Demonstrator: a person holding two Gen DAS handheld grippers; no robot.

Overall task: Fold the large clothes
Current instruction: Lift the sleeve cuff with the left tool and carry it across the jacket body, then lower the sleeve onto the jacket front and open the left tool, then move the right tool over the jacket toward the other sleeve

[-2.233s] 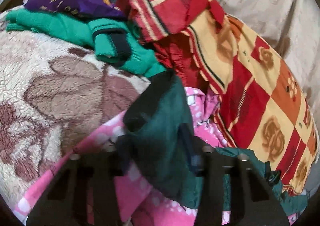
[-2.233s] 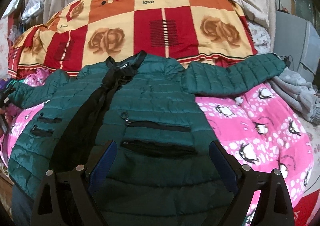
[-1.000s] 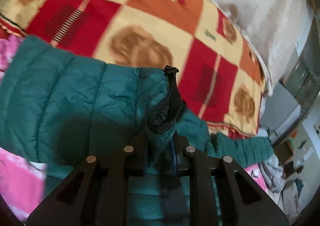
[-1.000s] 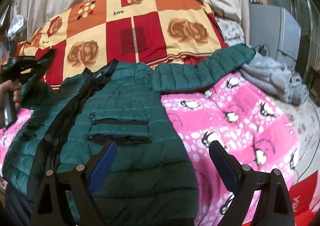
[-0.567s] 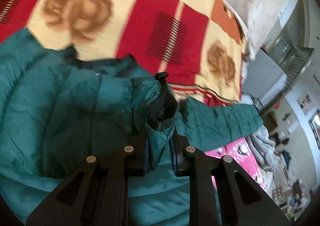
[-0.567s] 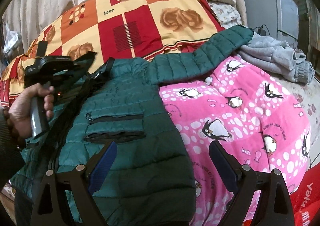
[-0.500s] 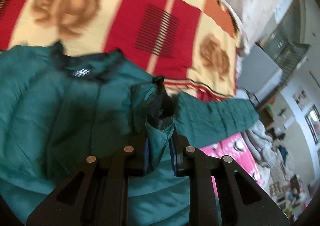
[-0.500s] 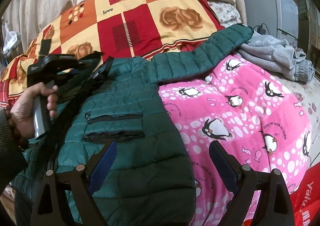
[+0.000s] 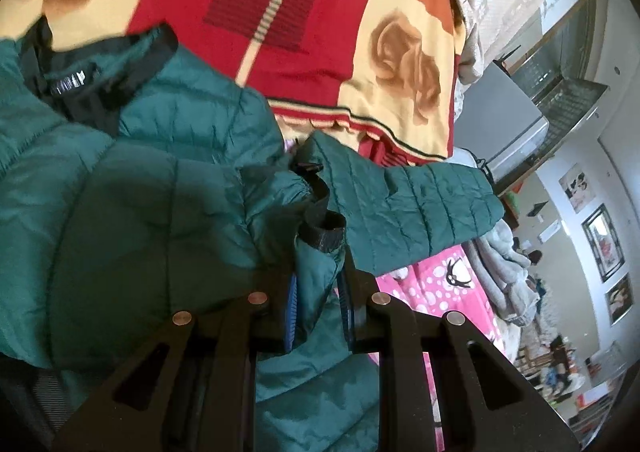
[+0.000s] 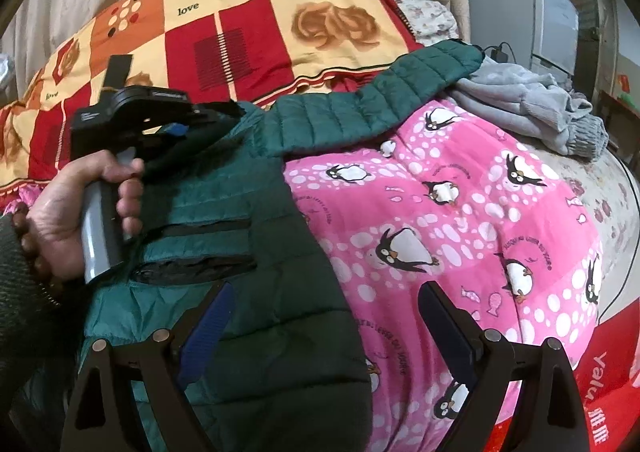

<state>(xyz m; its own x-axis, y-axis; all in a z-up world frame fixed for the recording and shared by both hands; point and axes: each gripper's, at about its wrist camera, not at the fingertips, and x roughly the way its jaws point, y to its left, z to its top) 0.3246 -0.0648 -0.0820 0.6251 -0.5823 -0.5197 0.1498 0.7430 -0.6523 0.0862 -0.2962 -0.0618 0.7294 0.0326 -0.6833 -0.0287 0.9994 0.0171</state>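
My green jacket lies front-up on the pink penguin blanket, its left cuff clamped in my left tool and carried over the chest; right sleeve unfolded, right tool wide open, empty. Behind, the quilt reads "love"

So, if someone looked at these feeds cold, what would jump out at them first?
Probably the dark green puffer jacket spread on the pink penguin blanket, with one sleeve cuff pinched in the shut left gripper and carried over the jacket's chest. Behind it, the red and orange patchwork quilt fills the back of the bed. The right gripper hangs open and empty over the jacket's hem, with a grey garment lying beyond the far sleeve.
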